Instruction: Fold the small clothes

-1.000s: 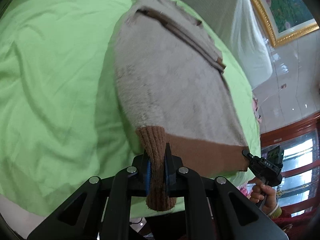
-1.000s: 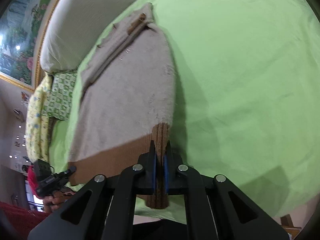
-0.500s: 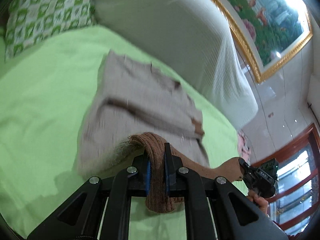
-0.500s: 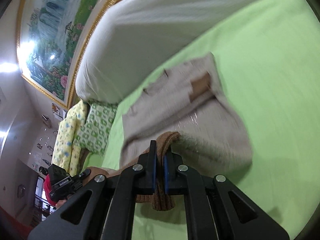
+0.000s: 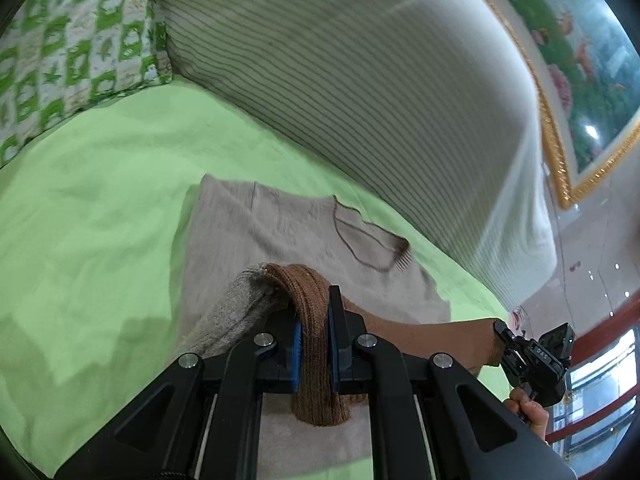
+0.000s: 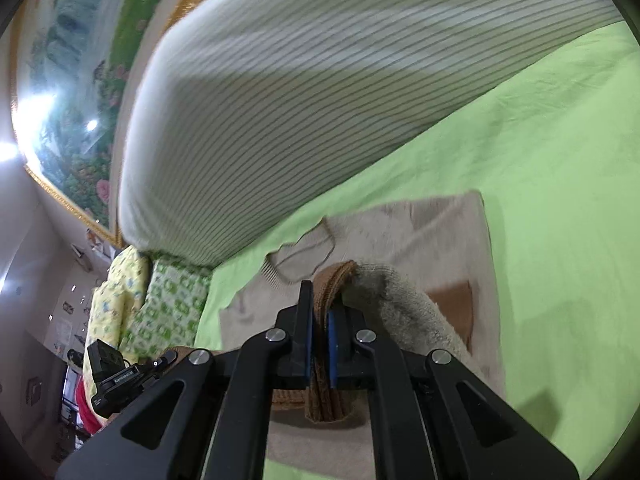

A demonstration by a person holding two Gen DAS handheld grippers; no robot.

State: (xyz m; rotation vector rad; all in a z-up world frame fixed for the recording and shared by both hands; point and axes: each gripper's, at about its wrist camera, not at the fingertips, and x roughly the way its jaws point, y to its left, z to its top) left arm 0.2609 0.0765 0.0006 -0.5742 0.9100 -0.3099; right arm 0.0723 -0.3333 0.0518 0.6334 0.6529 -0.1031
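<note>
Both grippers, left gripper [image 5: 314,344] and right gripper [image 6: 319,350], stay pinched on the brown hem [image 5: 310,292] of the beige sweater [image 5: 256,236]. Hem has been carried from the near edge up over the body toward the collar [image 5: 362,246], by the striped pillow [image 5: 360,92]. Fold looks about halfway; hem likely needs laying down at the collar.

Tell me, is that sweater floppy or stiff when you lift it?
Probably floppy: the sweater bends limply over where the left gripper pinches its brown hem. Likely light, since a pinch at each corner lifts it. Its fuzzy knit looks unlikely to slip from the right gripper.
</note>
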